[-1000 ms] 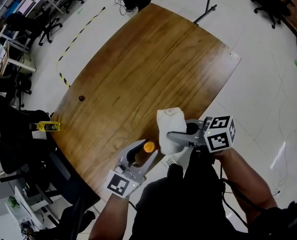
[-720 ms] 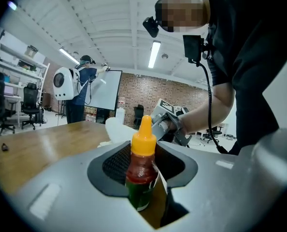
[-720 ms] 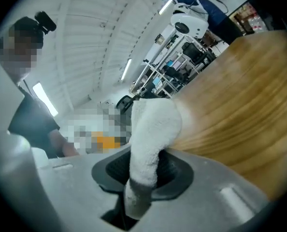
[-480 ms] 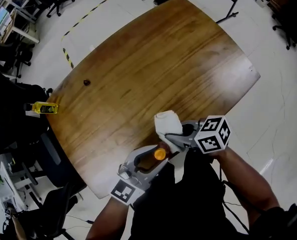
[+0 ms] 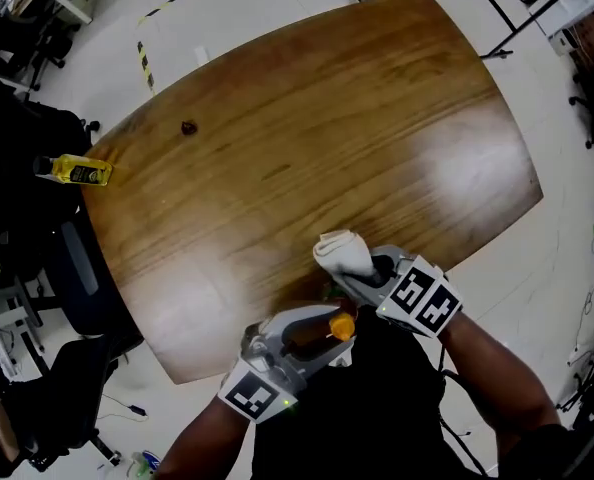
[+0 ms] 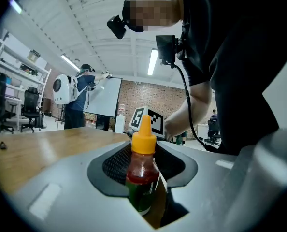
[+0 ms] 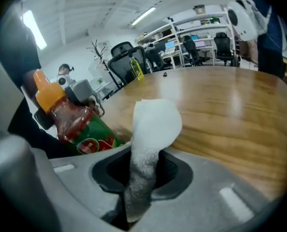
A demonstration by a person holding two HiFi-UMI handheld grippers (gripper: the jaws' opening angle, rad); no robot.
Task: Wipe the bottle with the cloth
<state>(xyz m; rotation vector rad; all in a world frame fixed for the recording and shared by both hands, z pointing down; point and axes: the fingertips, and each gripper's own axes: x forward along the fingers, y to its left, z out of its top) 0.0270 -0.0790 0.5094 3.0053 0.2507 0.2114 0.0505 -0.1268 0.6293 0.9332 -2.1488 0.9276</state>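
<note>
A small sauce bottle (image 6: 142,170) with red sauce, a green label and an orange cap (image 5: 342,325) stands upright between the jaws of my left gripper (image 5: 312,334), which is shut on it near the table's front edge. The bottle (image 7: 73,122) appears tilted at the left of the right gripper view. My right gripper (image 5: 362,278) is shut on a white cloth (image 7: 150,144). The cloth (image 5: 342,255) sticks up from the jaws just right of and beyond the bottle. I cannot tell whether cloth and bottle touch.
The brown wooden table (image 5: 307,138) stretches away from me. A small dark object (image 5: 188,127) lies near its far left edge. A yellow bottle (image 5: 74,171) sits off the table's left. Office chairs and desks stand at the left; another person (image 6: 80,95) stands far off.
The head view has swung, so the table sits higher and more turned. Both grippers have drawn closer together at the near edge, the cloth now lower and nearer the bottle cap.
</note>
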